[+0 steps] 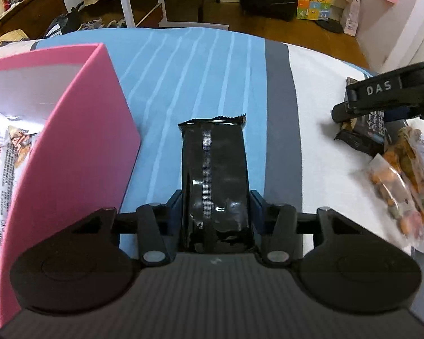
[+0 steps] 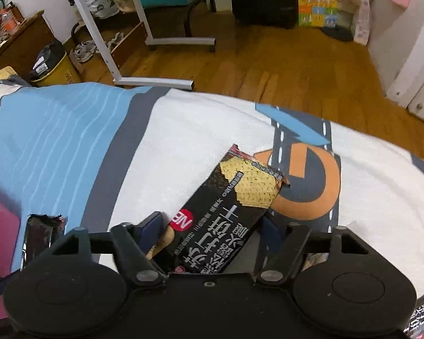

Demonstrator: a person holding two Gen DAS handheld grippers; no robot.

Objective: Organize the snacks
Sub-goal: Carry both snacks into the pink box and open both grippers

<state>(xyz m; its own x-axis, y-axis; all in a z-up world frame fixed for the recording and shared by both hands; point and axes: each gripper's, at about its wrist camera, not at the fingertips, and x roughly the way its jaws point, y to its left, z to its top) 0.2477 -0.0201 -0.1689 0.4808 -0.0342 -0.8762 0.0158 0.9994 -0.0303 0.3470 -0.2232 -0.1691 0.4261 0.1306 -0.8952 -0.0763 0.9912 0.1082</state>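
Two snack packs between the jaws over the striped bed

The left gripper (image 1: pixel 216 206) clamps a black snack pack (image 1: pixel 214 169), long axis pointing far, beside the pink box (image 1: pixel 70 147). The right gripper's (image 2: pixel 212 226) jaws flank a cracker pack (image 2: pixel 229 214) angled far-right on the bed (image 2: pixel 155 155); grip unclear.

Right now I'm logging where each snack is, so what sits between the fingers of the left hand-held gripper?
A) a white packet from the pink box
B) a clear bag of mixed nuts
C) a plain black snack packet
C: the black snack packet sits between the left hand-held gripper's fingers, beside the pink box.
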